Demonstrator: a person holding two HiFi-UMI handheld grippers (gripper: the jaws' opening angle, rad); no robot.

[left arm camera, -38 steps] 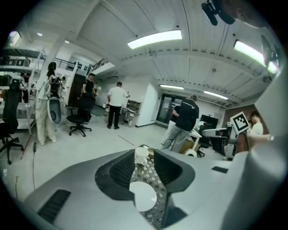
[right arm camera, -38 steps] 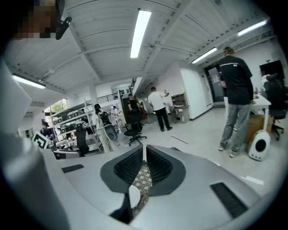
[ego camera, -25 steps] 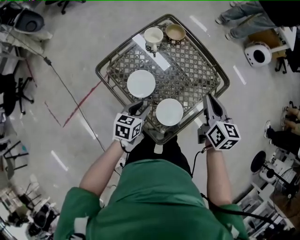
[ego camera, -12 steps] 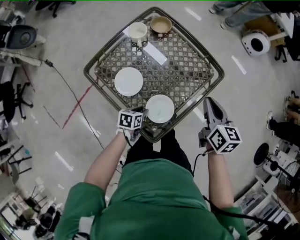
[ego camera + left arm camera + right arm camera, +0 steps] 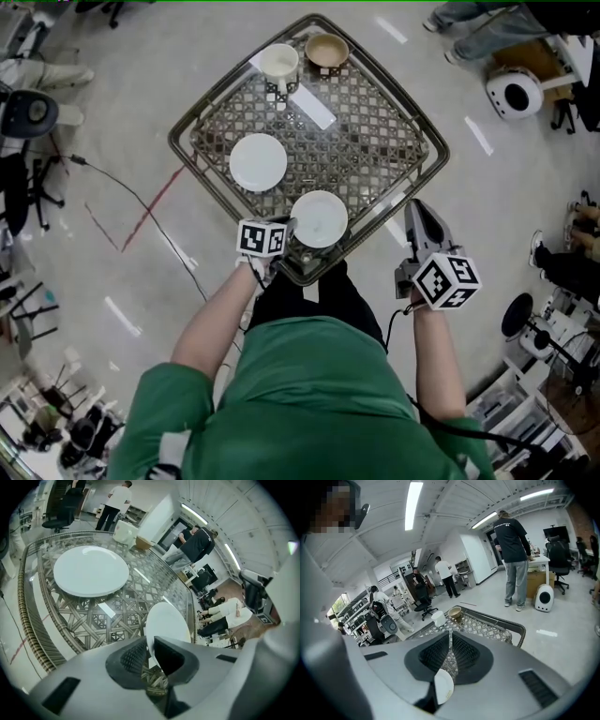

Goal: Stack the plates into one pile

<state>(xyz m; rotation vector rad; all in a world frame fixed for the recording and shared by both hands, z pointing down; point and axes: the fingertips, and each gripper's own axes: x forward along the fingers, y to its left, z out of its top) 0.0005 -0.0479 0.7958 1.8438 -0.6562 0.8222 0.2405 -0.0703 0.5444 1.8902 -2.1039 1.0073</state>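
Two white plates lie apart on a glass-topped wicker table (image 5: 187, 155). The far plate (image 5: 258, 161) (image 5: 91, 570) sits left of centre. The near plate (image 5: 319, 218) (image 5: 168, 620) rests at the table's front corner. My left gripper (image 5: 286, 231) (image 5: 151, 651) points steeply down at the near plate's left rim; its jaws are closing, with the rim between the pads. My right gripper (image 5: 414, 208) (image 5: 450, 652) hovers off the table's right front edge, shut and holding nothing.
A cream mug (image 5: 278, 63) (image 5: 438, 618) and a tan bowl (image 5: 326, 49) (image 5: 454, 612) stand at the table's far corner. A raised wicker rim runs round the table. People stand beyond it, near a white round device (image 5: 511, 92). Office chairs stand at the left.
My left gripper has dropped from beside the table's front edge onto the near plate's left rim. The right gripper has shifted only a little.
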